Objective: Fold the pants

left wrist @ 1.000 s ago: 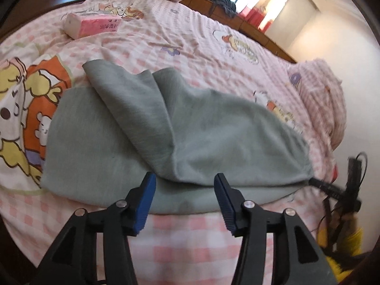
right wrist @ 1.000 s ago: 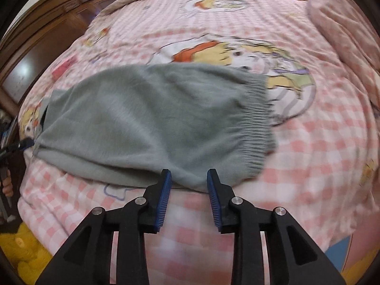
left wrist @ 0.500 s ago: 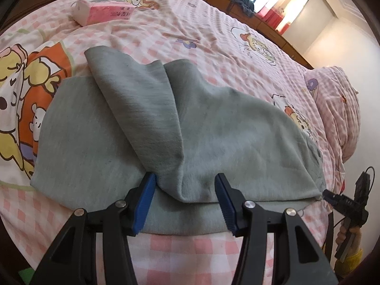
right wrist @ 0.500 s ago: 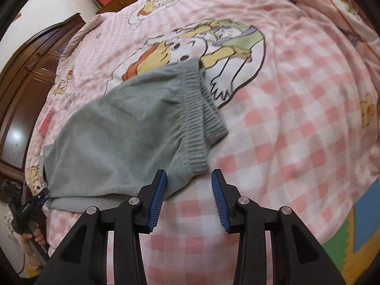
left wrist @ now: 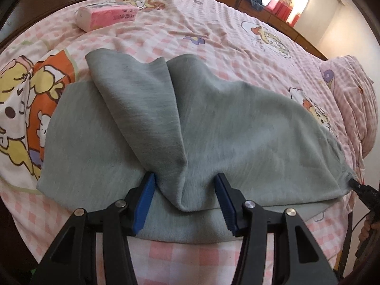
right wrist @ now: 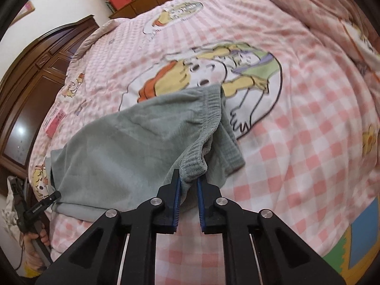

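Grey pants (left wrist: 225,130) lie across a pink checked bed sheet (left wrist: 213,35), one leg folded over into a ridge. My left gripper (left wrist: 185,177) is open, its blue pads either side of that ridge at the near edge of the cloth. In the right wrist view the ribbed waistband (right wrist: 209,109) curls upward. My right gripper (right wrist: 188,175) is shut on the waistband's near corner, which bunches between the pads and is raised off the sheet. The right gripper's tip (left wrist: 362,188) also shows at the pants' right end. A hand holds the left gripper (right wrist: 40,206) at the far left.
A pink tissue pack (left wrist: 106,16) lies on the bed beyond the pants. A checked pillow (left wrist: 351,99) sits at the right. Dark wooden furniture (right wrist: 30,90) stands beside the bed. The bed's near edge runs just below both grippers.
My right gripper has swung to the waistband's corner, shut on it and lifted it. My left gripper has moved forward so the folded ridge sits between its open fingers.
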`<control>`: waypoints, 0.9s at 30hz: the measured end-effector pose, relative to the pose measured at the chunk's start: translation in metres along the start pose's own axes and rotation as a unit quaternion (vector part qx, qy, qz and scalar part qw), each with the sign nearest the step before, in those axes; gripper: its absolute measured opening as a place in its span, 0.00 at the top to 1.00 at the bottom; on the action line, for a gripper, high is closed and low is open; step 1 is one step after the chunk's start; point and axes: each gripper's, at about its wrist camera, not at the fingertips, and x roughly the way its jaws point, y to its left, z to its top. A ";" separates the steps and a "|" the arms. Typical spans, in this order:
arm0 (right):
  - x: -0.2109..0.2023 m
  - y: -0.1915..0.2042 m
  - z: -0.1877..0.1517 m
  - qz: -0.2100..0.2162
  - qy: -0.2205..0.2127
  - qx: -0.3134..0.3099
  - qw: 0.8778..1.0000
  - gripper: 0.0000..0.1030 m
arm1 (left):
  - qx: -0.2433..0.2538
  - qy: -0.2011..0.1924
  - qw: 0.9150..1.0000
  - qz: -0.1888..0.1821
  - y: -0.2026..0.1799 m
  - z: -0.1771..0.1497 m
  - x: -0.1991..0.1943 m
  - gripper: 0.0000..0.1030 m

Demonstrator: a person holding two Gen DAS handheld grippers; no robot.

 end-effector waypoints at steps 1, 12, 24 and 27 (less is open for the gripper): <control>-0.002 0.001 0.002 0.002 -0.004 -0.003 1.000 0.88 | -0.008 0.001 1.000 0.000 0.001 0.000 0.000 0.47; -0.031 0.002 0.032 0.021 -0.048 -0.014 0.999 0.88 | -0.039 -0.015 0.999 -0.034 0.004 0.008 -0.031 0.92; 0.025 -0.018 -0.010 -0.069 0.023 -0.051 0.996 0.88 | -0.019 0.038 0.999 -0.022 0.005 -0.020 -0.019 0.89; 0.033 -0.021 -0.012 -0.083 0.031 -0.062 0.994 0.84 | -0.001 0.033 0.999 -0.015 0.002 -0.022 -0.024 0.82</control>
